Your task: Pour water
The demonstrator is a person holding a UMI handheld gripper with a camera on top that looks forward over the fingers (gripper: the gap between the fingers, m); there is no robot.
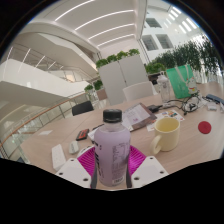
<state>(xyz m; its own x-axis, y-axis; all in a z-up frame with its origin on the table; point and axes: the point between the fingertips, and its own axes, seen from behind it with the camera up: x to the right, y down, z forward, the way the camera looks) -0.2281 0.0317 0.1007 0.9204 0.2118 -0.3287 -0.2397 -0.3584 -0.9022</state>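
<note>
A clear plastic water bottle [112, 150] with a dark cap stands upright between my fingers, its body filling the space between the two magenta pads [87, 160]. My gripper [112, 168] is shut on the bottle, both pads pressing on its sides. A cream mug [167, 133] sits on the wooden table [50, 135] just to the right of the bottle and a little beyond the fingers, its mouth facing up.
A tablet or notebook [135, 115] lies beyond the bottle. A green container [179, 80] and a small bottle [164, 88] stand far right. A red round item [205, 127] lies right of the mug. White chairs [125, 80] and plants [120, 58] stand behind the table.
</note>
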